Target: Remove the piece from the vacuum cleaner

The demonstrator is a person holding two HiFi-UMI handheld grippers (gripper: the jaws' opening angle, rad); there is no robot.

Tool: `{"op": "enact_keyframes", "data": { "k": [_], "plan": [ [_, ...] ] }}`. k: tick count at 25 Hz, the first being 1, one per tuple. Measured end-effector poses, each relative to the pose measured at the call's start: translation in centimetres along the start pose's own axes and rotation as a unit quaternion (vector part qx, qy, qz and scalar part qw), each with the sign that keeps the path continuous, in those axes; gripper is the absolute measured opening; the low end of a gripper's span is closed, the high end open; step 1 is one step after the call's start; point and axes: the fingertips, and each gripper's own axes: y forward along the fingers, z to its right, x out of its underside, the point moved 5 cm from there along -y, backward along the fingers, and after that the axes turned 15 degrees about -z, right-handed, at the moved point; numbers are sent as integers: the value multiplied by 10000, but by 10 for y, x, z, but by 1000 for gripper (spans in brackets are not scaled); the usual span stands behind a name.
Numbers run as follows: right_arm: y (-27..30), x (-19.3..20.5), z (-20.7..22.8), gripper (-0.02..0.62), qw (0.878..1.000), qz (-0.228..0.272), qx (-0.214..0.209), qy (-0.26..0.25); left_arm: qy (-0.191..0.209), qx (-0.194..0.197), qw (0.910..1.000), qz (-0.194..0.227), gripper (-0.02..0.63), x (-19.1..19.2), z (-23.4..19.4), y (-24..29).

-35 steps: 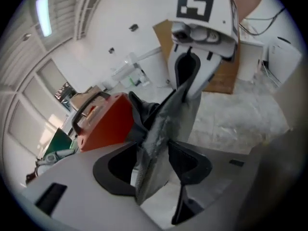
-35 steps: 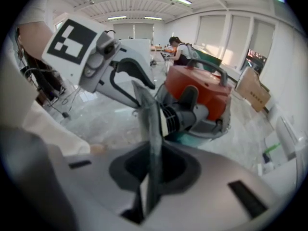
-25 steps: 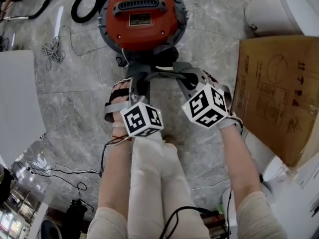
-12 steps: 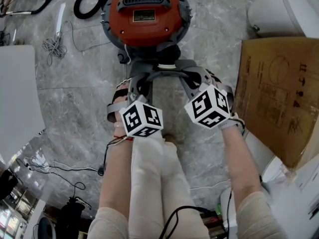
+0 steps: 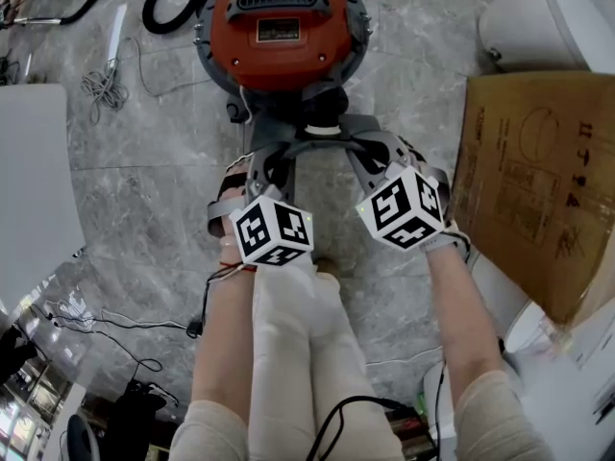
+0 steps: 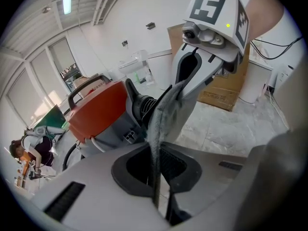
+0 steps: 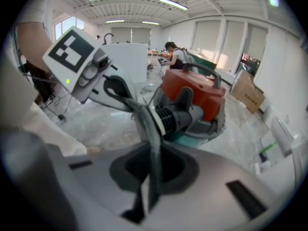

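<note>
Little has changed over the last second. The left gripper (image 5: 267,157) and right gripper (image 5: 363,154) are kept where they were, jaws of each clamped nearly together on the thin grey piece (image 5: 322,144). The piece is still seated in the black ribbed cuff (image 7: 168,117) at the front port of the red vacuum cleaner (image 5: 279,27), on the floor. No gap is seen at the joint. Removal is judged not yet started; a pull or twist is still needed.

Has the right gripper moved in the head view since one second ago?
No. The right gripper stands at the same gap from the cardboard box as before, shut on the grey piece.
</note>
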Motion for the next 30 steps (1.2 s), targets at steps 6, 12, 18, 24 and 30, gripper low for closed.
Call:
{"op": "enact_keyframes", "data": {
  "k": [6,12,18,24,30],
  "plan": [
    [-5,-3,-2,23,9995,9,217,-220,-33,-58,10000,4,32,-2,-2,-8],
    [-3,3,-6,23,10000,18,95,16,-145,96,9998,-2,32,2,8,-3],
    [-10,3,-23,23,9999,42,112,-79,-481,128,9987,55,32,11,13,-18],
    [-9,11,-38,23,10000,39,48,70,-425,153,9990,-11,32,22,28,-19],
    [-12,12,-46,22,9998,96,82,154,-551,125,9984,-1,32,24,29,-23]
  ]
}}
